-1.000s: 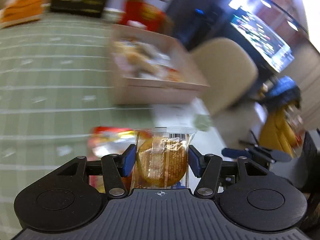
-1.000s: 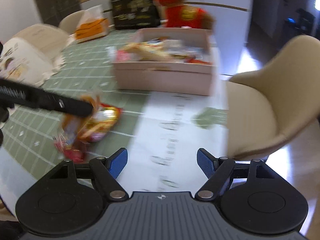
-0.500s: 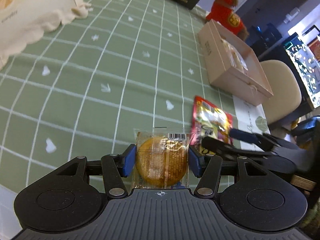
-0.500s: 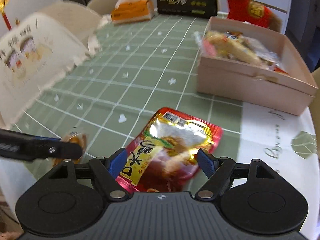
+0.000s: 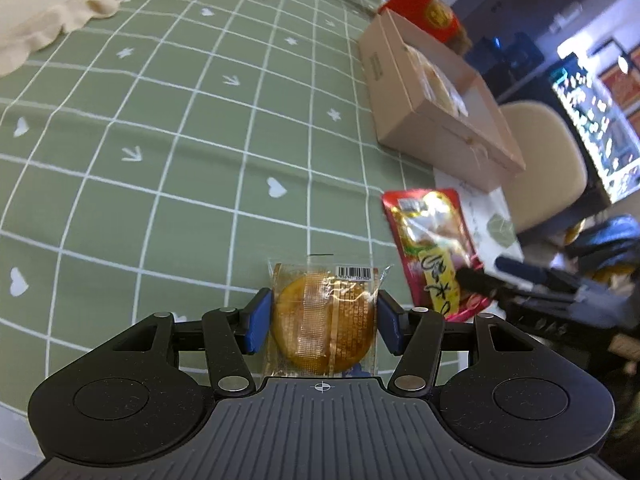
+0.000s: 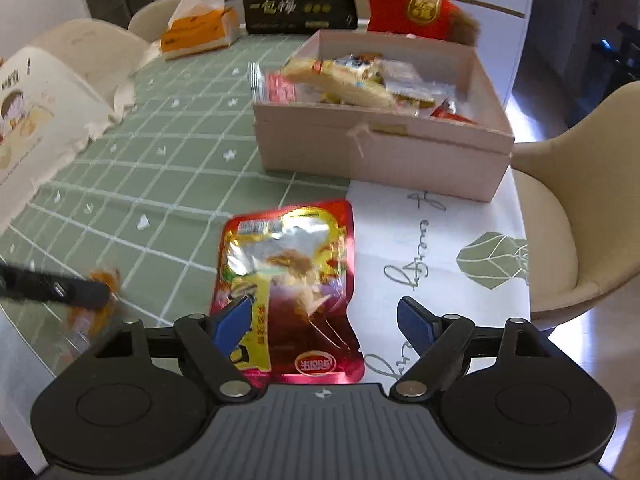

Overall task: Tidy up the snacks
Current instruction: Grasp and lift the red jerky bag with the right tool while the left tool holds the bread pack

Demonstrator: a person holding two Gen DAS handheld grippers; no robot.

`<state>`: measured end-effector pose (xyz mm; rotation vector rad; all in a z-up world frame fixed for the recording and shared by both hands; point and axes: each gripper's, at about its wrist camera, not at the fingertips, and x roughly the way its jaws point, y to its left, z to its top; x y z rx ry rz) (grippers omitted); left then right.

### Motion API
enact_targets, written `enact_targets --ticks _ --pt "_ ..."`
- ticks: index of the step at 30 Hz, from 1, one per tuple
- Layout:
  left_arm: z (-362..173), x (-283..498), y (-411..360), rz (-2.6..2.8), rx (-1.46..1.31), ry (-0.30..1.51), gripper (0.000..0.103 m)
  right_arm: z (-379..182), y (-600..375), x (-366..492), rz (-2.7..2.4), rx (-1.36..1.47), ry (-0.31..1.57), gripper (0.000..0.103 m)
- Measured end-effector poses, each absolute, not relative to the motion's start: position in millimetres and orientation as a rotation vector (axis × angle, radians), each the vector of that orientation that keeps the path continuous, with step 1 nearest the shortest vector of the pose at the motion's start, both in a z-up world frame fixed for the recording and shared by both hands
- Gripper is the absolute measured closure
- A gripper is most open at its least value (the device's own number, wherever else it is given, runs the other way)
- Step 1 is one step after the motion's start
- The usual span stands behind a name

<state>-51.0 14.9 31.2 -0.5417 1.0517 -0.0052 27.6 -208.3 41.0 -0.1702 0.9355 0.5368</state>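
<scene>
- One wrapped round cookie [image 5: 323, 326] sits pinched between the blue pads of the left tongs [image 5: 322, 327], low over the green checked bench [image 5: 168, 128].
- One red-and-gold foil snack pouch [image 6: 290, 280] lies flat on the bench near its edge, just beside the cookie.
- The right tongs [image 6: 325, 322] stand spread over the pouch's lower end, having just been opening; the pads press on nothing.
- One open cardboard box [image 6: 380, 152], well beyond the pouch, holds several wrapped snacks; their number is unclear.
</scene>
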Motion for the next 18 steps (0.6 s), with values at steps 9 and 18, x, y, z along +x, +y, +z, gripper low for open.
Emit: enact_targets --ticks 9,18 --pt "32.6 -57.8 12.1 0.012 -0.511 1.084 0.043 21.2 -148.8 10.0 0.542 -0.387 0.810 0.021" --pt "31.6 -58.3 12.6 0.016 -0.536 1.085 0.043 5.6 -186.8 27.3 0.493 -0.213 0.834 0.000"
